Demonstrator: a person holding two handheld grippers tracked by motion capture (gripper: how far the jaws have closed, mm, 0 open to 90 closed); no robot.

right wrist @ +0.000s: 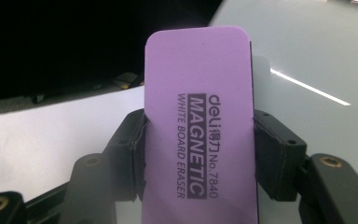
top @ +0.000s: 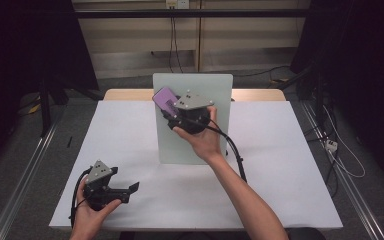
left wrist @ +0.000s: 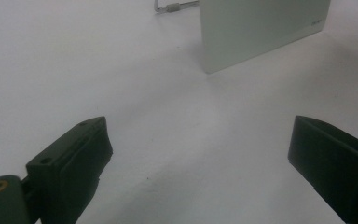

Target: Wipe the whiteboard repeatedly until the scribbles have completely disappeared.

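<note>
Progress: the purple eraser [right wrist: 198,126] is gripped by the right gripper [top: 172,111], its jaws pressed against the eraser's two long edges; in the right gripper view the printed back of the eraser ("magnetic white board eraser") faces the camera at frame centre. In the high view the eraser [top: 165,99] is seen at upper centre, held at the upper left corner of the small whiteboard [top: 215,90], which stands propped at the far middle of the table [top: 280,165]. Whether the eraser's felt side touches the board surface cannot be told from these views.

The pick-up is judged complete. No marks are visible on the bare part of the board, in the high view or in the left gripper view, where the board [left wrist: 261,32] appears at the upper right; so it cannot be said how much wiping, if any, is left. If wiping is the aim, the strokes down and across the board are judged still to be made, followed by setting the eraser down.

The left gripper [top: 130,189] is held at the lower left of the high view, low over the table, jaws spread apart with nothing between them; no part in the work is being taken by it.
</note>
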